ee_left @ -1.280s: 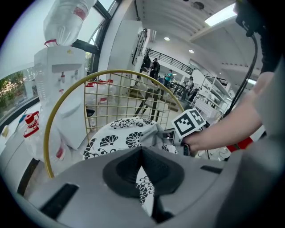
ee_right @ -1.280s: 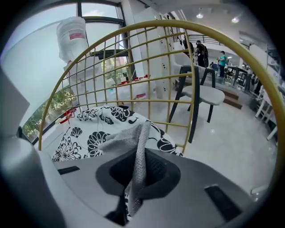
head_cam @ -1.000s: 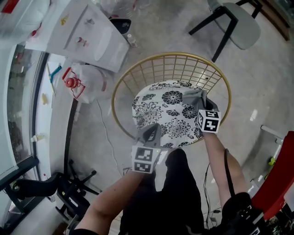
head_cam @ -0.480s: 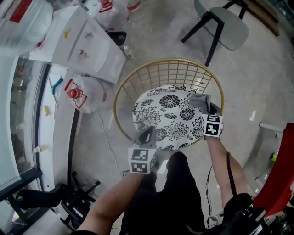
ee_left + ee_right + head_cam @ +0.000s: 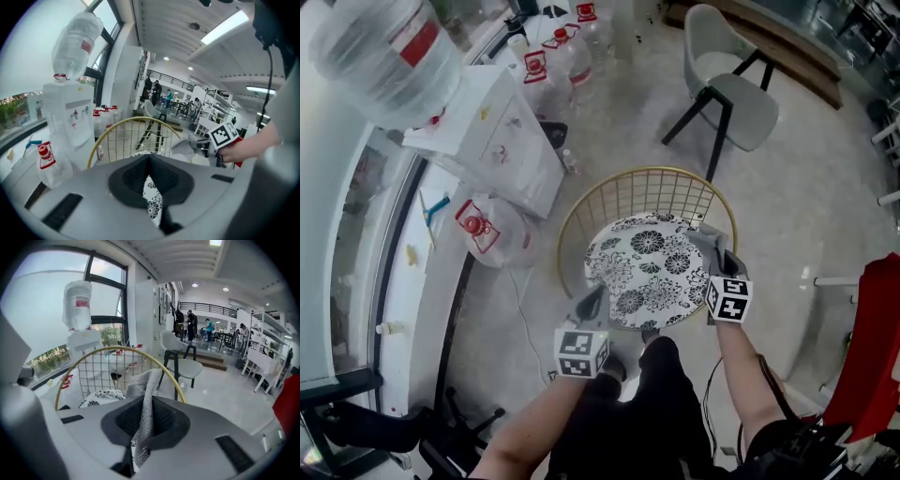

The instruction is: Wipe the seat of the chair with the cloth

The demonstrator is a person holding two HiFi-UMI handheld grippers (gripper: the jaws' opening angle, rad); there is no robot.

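The chair has a gold wire back (image 5: 642,192) and a round black-and-white floral seat (image 5: 642,267). My right gripper (image 5: 715,251) is at the seat's right edge, shut on a grey cloth (image 5: 705,239). In the right gripper view the cloth (image 5: 146,390) stands pinched between the jaws, with the wire back (image 5: 93,363) and the seat (image 5: 99,397) beyond it. My left gripper (image 5: 596,292) hangs at the seat's near-left edge, shut and holding nothing. In the left gripper view the jaws meet over the floral seat (image 5: 151,197), and the right gripper (image 5: 224,137) shows at the right.
A white water dispenser (image 5: 502,141) with a big bottle (image 5: 389,52) stands left of the chair, with spare bottles (image 5: 553,61) behind it and a plastic bag (image 5: 492,230) beside it. A grey chair (image 5: 731,89) is behind. The person's dark legs (image 5: 652,403) are at the seat's near edge.
The right gripper has drawn the cloth from the seat's back right part to its right edge. The head view has risen and looks further out. The left gripper stays by the near edge.
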